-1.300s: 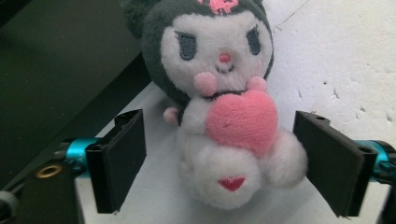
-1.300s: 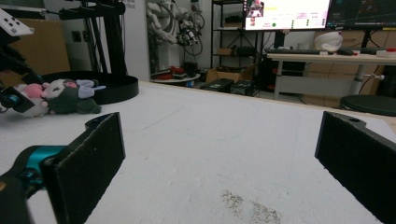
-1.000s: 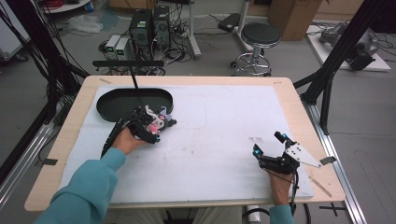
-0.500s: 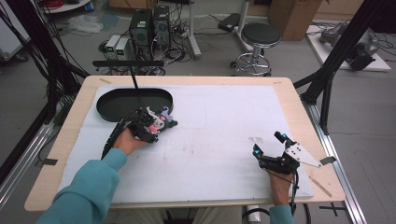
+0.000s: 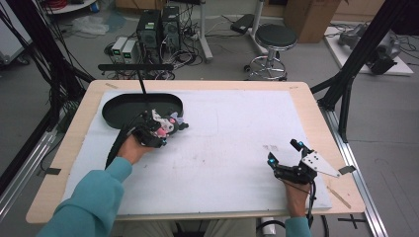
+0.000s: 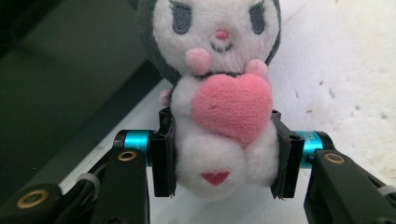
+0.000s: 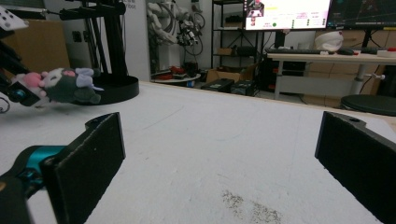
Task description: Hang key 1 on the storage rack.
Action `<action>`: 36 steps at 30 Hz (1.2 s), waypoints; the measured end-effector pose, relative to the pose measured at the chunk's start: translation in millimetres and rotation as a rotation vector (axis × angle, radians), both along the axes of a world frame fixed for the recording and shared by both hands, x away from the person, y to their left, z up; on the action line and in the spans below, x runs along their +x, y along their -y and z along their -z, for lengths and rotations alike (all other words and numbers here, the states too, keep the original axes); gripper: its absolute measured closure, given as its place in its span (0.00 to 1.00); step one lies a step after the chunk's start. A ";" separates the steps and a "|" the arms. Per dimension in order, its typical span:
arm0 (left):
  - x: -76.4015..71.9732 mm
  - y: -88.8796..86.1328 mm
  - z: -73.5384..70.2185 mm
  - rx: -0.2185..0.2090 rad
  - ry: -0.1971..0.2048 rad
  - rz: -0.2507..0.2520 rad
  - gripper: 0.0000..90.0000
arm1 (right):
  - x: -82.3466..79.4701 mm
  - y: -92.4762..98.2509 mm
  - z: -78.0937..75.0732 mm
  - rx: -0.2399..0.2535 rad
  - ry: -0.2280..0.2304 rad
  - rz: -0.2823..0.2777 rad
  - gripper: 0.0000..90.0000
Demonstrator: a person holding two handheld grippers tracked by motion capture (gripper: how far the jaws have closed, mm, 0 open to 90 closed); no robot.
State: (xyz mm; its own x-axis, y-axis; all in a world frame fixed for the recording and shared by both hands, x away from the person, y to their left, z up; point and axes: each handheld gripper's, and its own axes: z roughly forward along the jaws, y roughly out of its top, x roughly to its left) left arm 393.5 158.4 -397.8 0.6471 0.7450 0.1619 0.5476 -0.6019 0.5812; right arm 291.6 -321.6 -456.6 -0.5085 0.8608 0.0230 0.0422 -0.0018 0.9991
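A small plush toy (image 6: 219, 88) with a white face, dark hood and a pink heart on its chest is clamped at the body between the jaws of my left gripper (image 6: 219, 156). In the high view the left gripper (image 5: 159, 129) holds the plush toy (image 5: 168, 123) just above the white mat, beside the near rim of the black oval tray (image 5: 118, 111). My right gripper (image 5: 285, 155) rests near the table's front right with its jaws wide apart and nothing between them. From the right gripper view the plush toy (image 7: 65, 85) hangs at far left, in front of the tray (image 7: 119, 87).
A white mat (image 5: 227, 143) covers most of the wooden table (image 5: 316, 113). A black stand with a crossbar (image 5: 136, 67) rises behind the tray. Beyond the table stand a stool (image 5: 274, 37), computers and black frame legs (image 5: 346, 84).
The left gripper with the plush toy has shifted very slightly; the right gripper has stayed in place.
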 end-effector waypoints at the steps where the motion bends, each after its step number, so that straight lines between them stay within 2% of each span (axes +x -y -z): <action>1: -1.5 -4.4 -4.9 -0.016 0.014 -0.003 0.59 | 0.0 0.1 0.0 -0.002 0.001 0.000 0.01; 4: -3.2 -9.6 -10.1 -0.042 0.037 -0.005 0.59 | 0.1 0.0 0.0 -0.004 0.003 -0.001 0.01; 7: -6.2 -20.7 -19.4 -0.106 0.062 -0.020 0.59 | 0.2 0.1 0.1 -0.005 0.004 -0.001 0.01; 8: -6.2 -20.7 -19.4 -0.106 0.062 -0.020 0.59 | 0.2 0.1 0.1 -0.005 0.004 -0.001 0.01; 10: -7.8 -29.3 -25.3 -0.139 0.074 -0.037 0.59 | 0.1 0.1 0.0 -0.003 0.003 -0.001 0.01; 15: -10.3 -39.0 -32.1 -0.175 0.097 -0.052 0.59 | 0.2 0.1 0.0 -0.005 0.004 0.000 0.01; 21: -12.1 -48.6 -41.4 -0.194 0.117 -0.059 0.59 | 0.2 0.1 0.1 -0.005 0.004 0.000 0.01; 24: -12.2 -56.1 -45.3 -0.221 0.131 -0.074 0.59 | 0.2 0.0 0.0 -0.004 0.003 0.000 0.01; 27: -12.6 -64.1 -48.4 -0.228 0.140 -0.093 0.59 | 0.0 -0.1 0.0 -0.003 0.001 0.000 0.01; 36: -10.7 -89.5 -72.0 -0.248 0.188 -0.129 0.59 | 0.1 0.0 0.0 -0.006 0.003 0.001 0.01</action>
State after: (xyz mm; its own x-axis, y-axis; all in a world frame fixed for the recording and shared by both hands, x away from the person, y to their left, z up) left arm 382.8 247.9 -325.7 0.5208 0.8506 0.0730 0.4791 -0.3620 0.7996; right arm 291.7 -321.6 -456.6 -0.5074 0.8616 0.0161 0.0390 0.0044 0.9992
